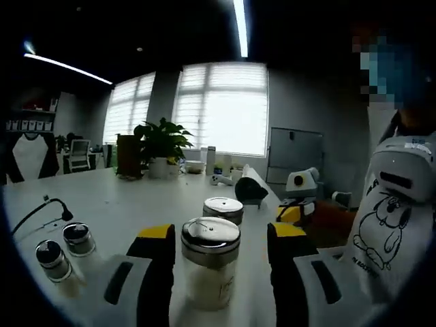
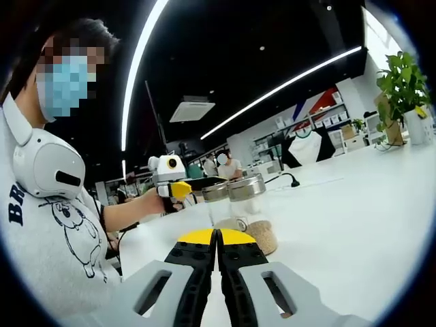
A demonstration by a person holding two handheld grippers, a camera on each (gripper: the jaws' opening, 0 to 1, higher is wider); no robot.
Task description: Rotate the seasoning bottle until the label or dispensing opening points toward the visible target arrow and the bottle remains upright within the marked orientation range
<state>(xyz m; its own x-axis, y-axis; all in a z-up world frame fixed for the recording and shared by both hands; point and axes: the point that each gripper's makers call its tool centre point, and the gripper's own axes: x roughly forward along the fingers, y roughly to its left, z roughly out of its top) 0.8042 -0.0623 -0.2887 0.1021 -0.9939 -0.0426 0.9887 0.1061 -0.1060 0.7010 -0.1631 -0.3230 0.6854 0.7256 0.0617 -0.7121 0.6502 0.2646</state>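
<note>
A glass seasoning bottle [image 1: 210, 262] with a steel lid and pale contents stands upright on the white table [image 1: 129, 204]. My left gripper [image 1: 219, 235] is open, and its yellow-tipped jaws stand on either side of the bottle with a gap on each side. A second steel-lidded bottle [image 1: 223, 208] stands just behind it. In the right gripper view, both bottles [image 2: 245, 197] stand ahead, and a hand holds the left gripper [image 2: 174, 185] beside them. My right gripper [image 2: 216, 235] is shut with nothing in it, short of the bottles.
Two small shakers [image 1: 68, 248] stand at the near left by a black cable [image 1: 41, 210]. A potted plant [image 1: 161, 146] and small items sit at the table's far end. A person in a white printed shirt [image 1: 388, 225] stands at the right. The other gripper [image 1: 300, 197] shows beyond.
</note>
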